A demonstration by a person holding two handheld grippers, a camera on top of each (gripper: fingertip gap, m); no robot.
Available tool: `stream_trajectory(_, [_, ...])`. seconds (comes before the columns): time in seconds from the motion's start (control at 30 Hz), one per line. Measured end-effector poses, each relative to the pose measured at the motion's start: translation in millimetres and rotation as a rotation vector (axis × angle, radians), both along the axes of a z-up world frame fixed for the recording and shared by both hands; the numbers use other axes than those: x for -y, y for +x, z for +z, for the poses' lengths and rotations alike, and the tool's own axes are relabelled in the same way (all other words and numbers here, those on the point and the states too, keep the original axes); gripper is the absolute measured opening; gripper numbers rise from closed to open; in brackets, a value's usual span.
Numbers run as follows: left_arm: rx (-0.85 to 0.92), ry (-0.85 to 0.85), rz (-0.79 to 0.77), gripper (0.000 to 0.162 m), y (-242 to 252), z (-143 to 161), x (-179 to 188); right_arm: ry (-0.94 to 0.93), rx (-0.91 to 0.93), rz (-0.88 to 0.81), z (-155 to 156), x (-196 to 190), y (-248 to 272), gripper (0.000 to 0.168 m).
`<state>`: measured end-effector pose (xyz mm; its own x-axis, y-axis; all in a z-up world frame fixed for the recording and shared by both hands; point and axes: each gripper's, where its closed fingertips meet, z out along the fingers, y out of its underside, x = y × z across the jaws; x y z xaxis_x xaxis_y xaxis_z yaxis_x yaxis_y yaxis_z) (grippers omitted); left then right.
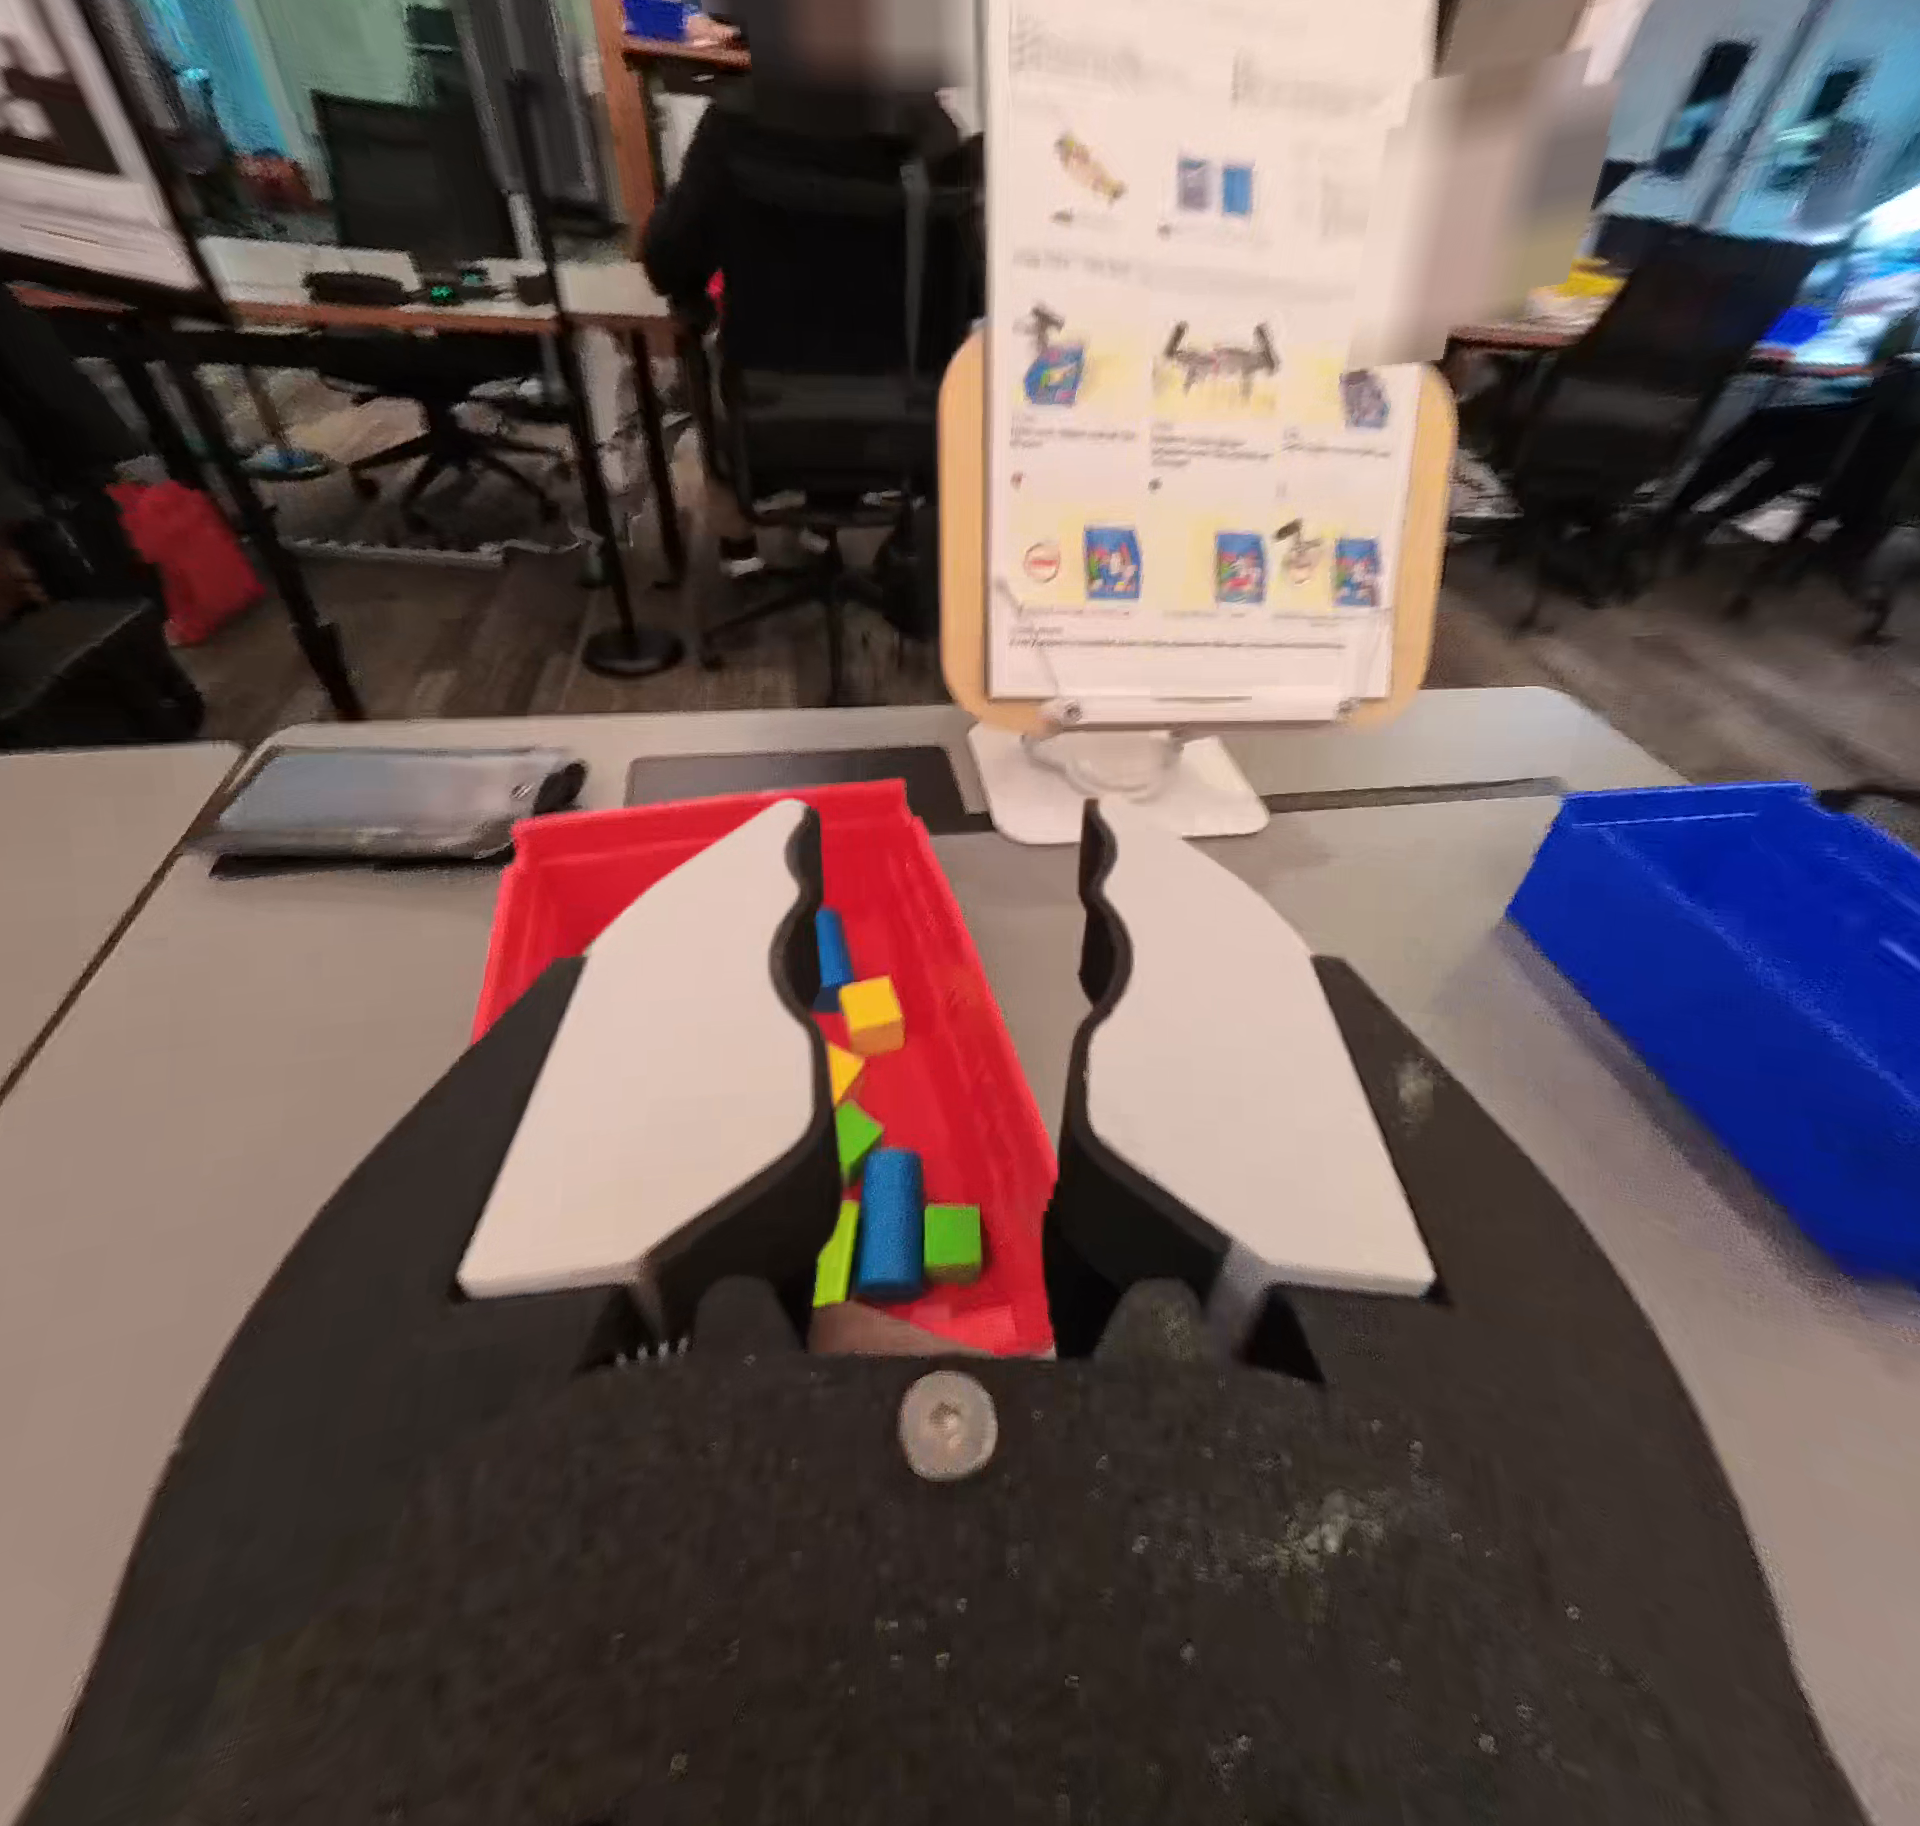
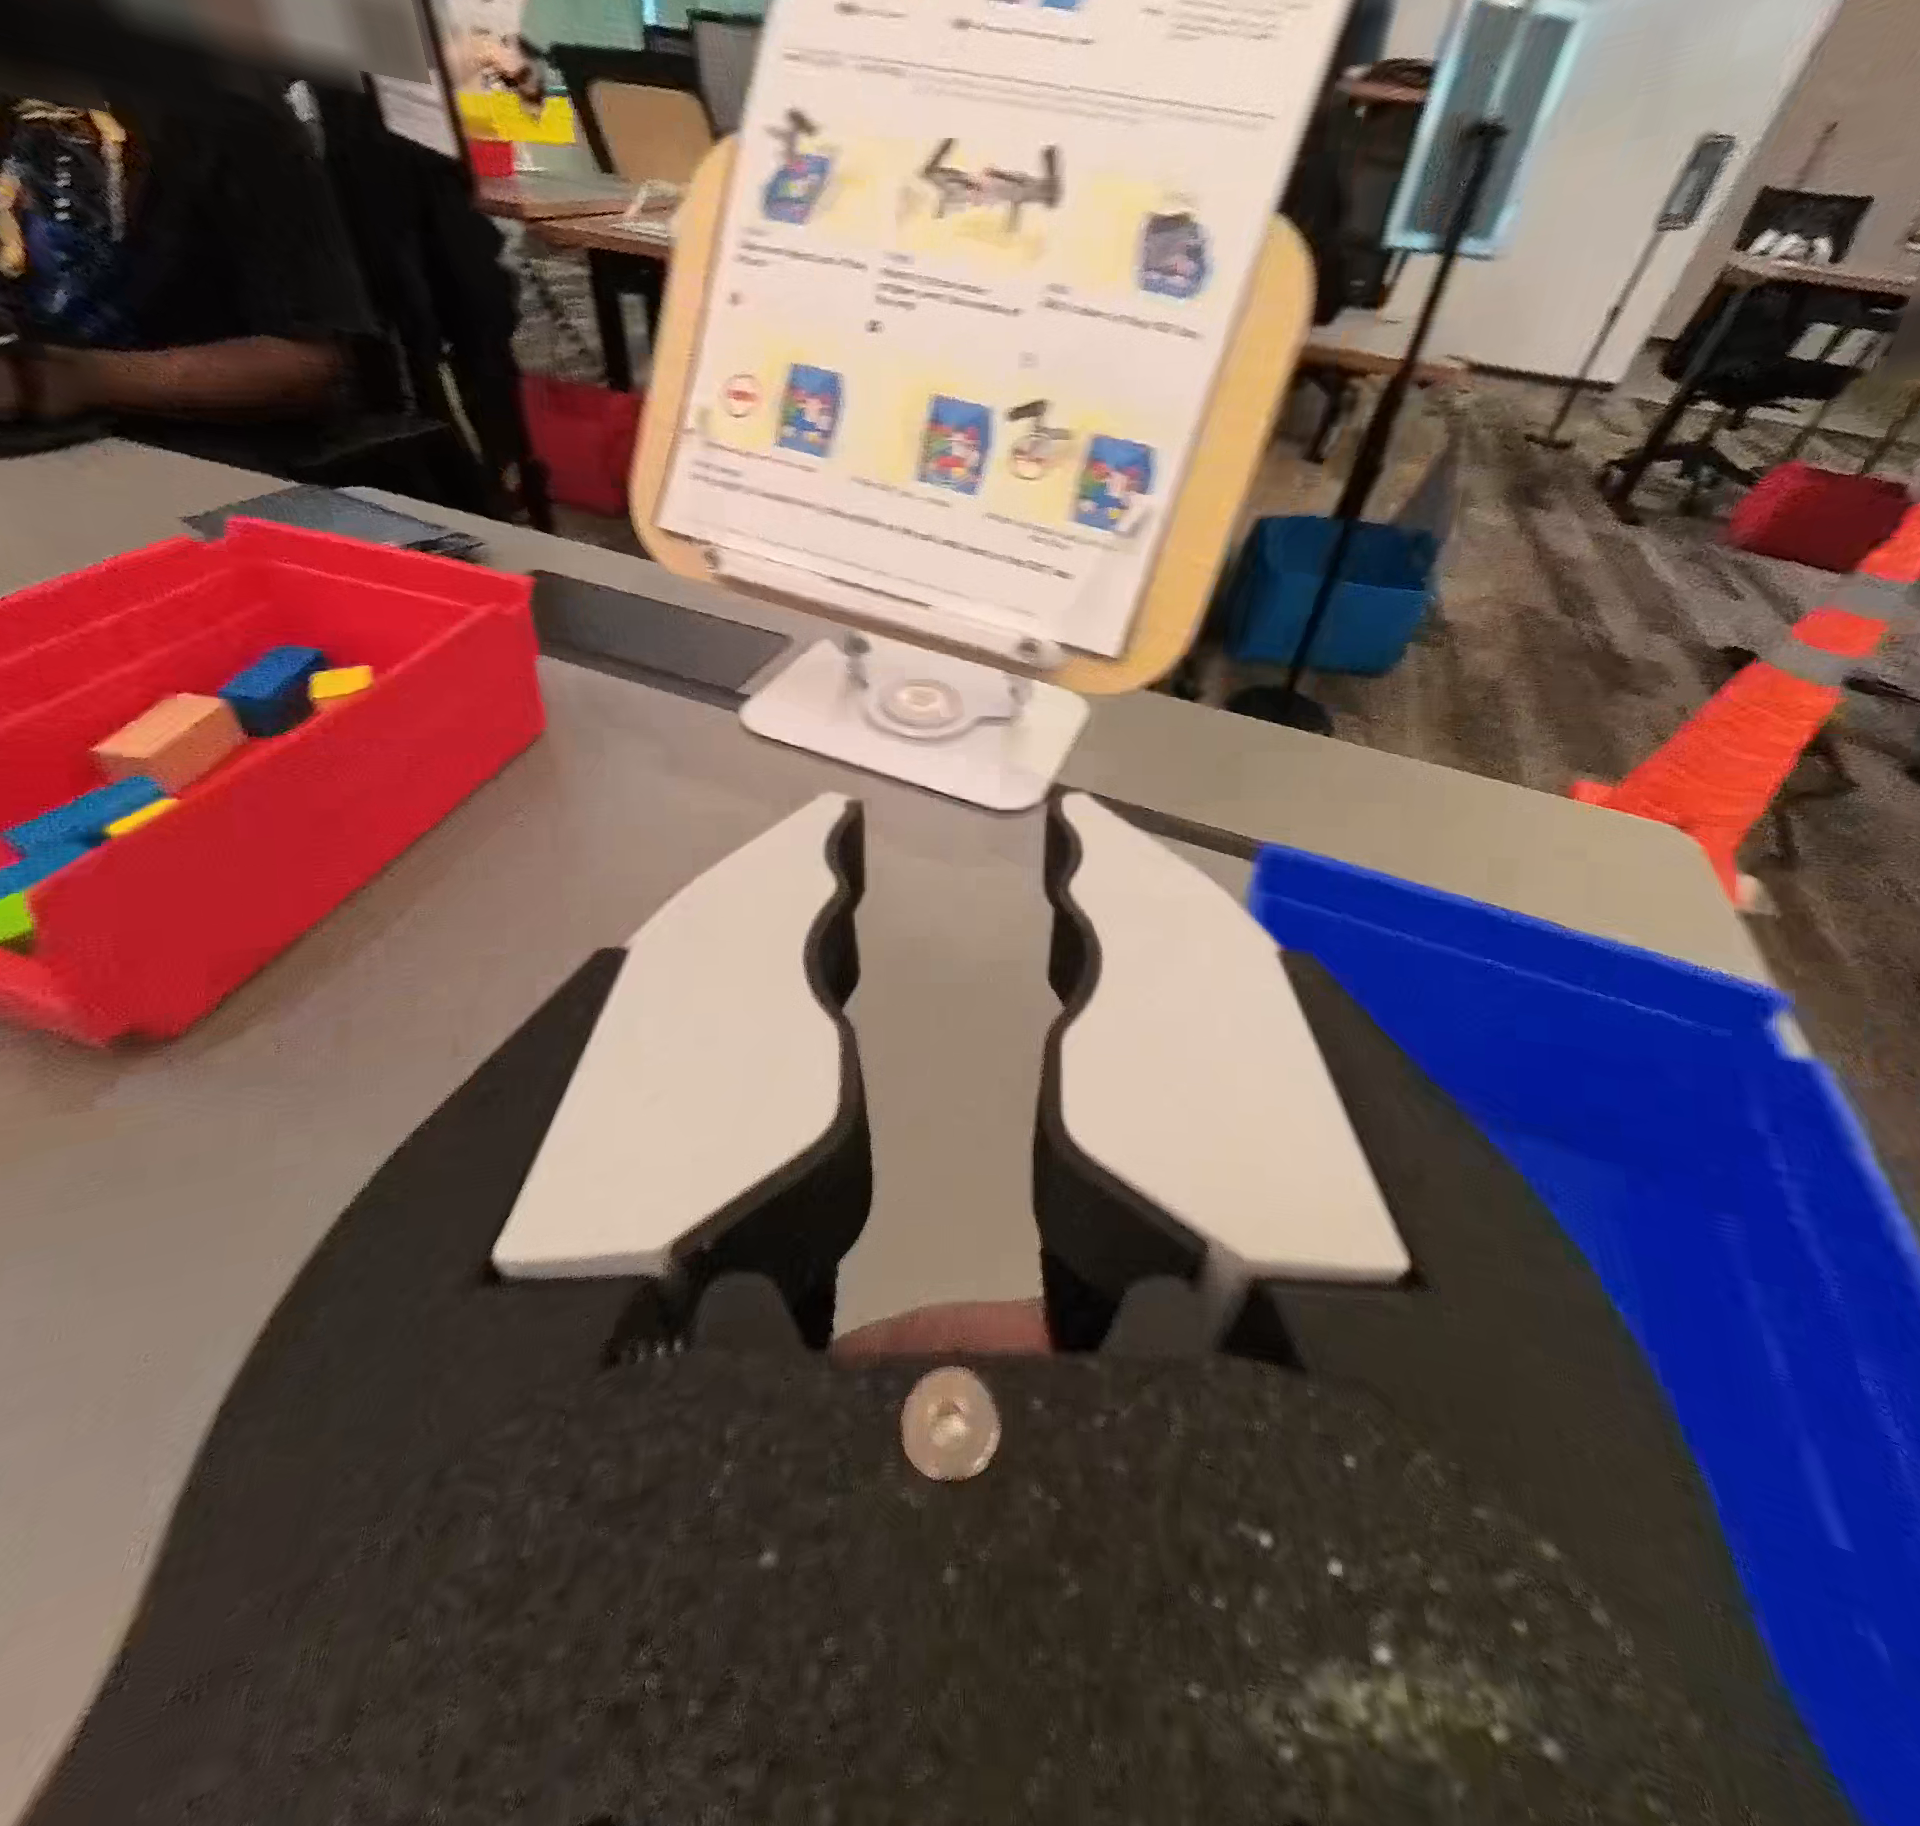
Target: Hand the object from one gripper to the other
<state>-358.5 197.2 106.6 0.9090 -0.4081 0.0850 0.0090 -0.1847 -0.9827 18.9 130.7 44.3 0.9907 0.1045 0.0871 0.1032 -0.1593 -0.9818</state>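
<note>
The left gripper (image 1: 945, 820) hangs over the red bin (image 1: 940, 1070) in the middle of its view, its two pale fingers (image 1: 665, 1049) spread apart with nothing between them. Through the gap you can see the wooden blocks lying in the bin: a blue cylinder (image 1: 891, 1223), a green cube (image 1: 952, 1244), a yellow cube (image 1: 871, 1014) and a few more, none of them gripped. The blue bin (image 1: 1745, 1007) sits at the right edge of that frame, well apart from the red one. The right gripper (image 2: 954, 820) is over bare grey table (image 2: 312, 1132) at centre frame, its jaws parted and empty too. In its view the red bin lies at the left edge, the blue bin runs down the lower right, just beside the gripper, and a sheet on a stand (image 2: 977, 322) rises at top centre.
</note>
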Motion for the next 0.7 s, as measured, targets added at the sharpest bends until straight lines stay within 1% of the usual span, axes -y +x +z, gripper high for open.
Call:
stream_trajectory(0.07, [0.019,-0.026,0.032,0.044,-2,-28,11,-0.004,-0.035,-0.090,-13,23,63,0.033])
stream_trajectory(0.1, [0.021,-0.049,0.027,0.044,-2,-49,15,-0.021,-0.072,-0.145,-27,34,93,0.033])
stream_trajectory(0.17, [-0.004,-0.079,0.035,0.044,-5,-93,18,-0.104,-0.199,-0.247,-67,60,141,0.036])
stream_trajectory(0.23, [-0.046,-0.041,0.074,0.044,-16,-128,18,-0.116,-0.335,-0.266,-103,84,157,0.036])
stream_trajectory(0.27, [-0.067,-0.008,0.101,0.043,-23,-141,17,-0.093,-0.352,-0.261,-116,93,159,0.035])
stream_trajectory(0.3, [-0.089,0.019,0.105,0.039,-27,-152,17,-0.079,-0.304,-0.278,-128,101,163,0.033])
stream_trajectory(0.37, [-0.129,-0.002,0.094,0.038,-32,-173,14,-0.109,-0.138,-0.331,-146,107,174,0.032])
stream_trajectory(0.43, [-0.087,-0.068,0.108,0.038,-38,-184,13,-0.114,-0.076,-0.334,-145,103,175,0.032])
stream_trajectory(0.53, [0.026,-0.072,0.092,0.038,-38,-178,14,-0.077,-0.077,-0.305,-139,96,167,0.032])
stream_trajectory(0.63, [-0.003,-0.048,0.112,0.038,-43,-177,13,-0.089,-0.087,-0.294,-142,95,163,0.032])
stream_trajectory(0.7, [-0.006,-0.047,0.115,0.038,-45,-178,13,-0.076,-0.087,-0.303,-137,96,164,0.032])
